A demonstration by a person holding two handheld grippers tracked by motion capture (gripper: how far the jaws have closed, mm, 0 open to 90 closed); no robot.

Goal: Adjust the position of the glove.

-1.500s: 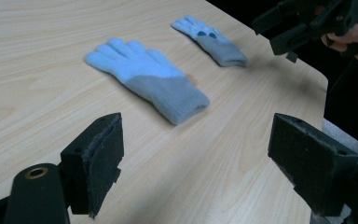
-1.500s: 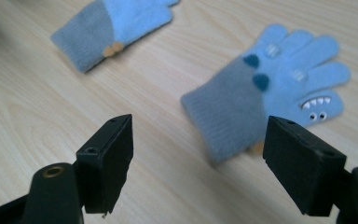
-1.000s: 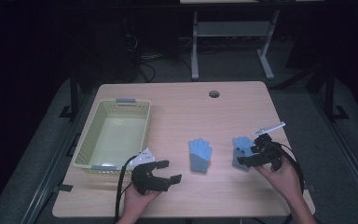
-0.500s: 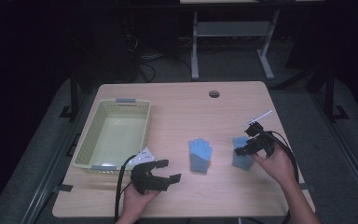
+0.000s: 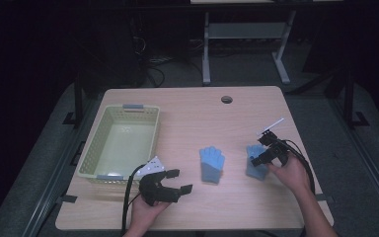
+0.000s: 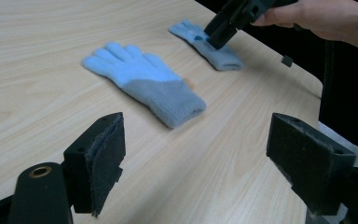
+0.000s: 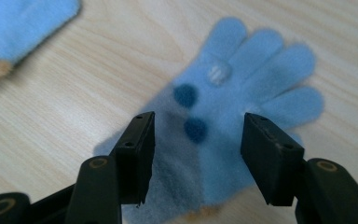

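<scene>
High view: at the far left of the table (image 5: 187, 106) sits a pale green basket (image 5: 94, 143), with nothing visible inside; it is likely the place where the gloves are meant to go, which would explain why it stands within easy reach of the left arm. Just near of the basket, at the table's near edge, the left hand-held gripper (image 5: 178, 180) hovers with its jaws wide apart and nothing between them. It points right toward the gloves, seemingly waiting its turn. From the left gripper view, its two black jaws frame bare wood, and the left glove (image 6: 144, 84) lies flat a little beyond them, fingers pointing away and grey cuff nearer.

At the middle of the table in the high view, that left glove (image 5: 211, 164) lies by itself, untouched, near the right glove but apart from it. Further right, the right glove (image 5: 256, 163) lies flat on the wood, with the right hand-held gripper (image 5: 257, 158) lowered onto it from the near right, the hand angled down so the jaws can straddle the fabric. Its jaws have just been closing. In the right gripper view the right glove (image 7: 242, 112) lies directly between and beneath the two jaws, around its palm and grey cuff, yet a gap remains on both sides, so the pads do not seem to pinch it yet. I judge a pickup is starting.
</scene>
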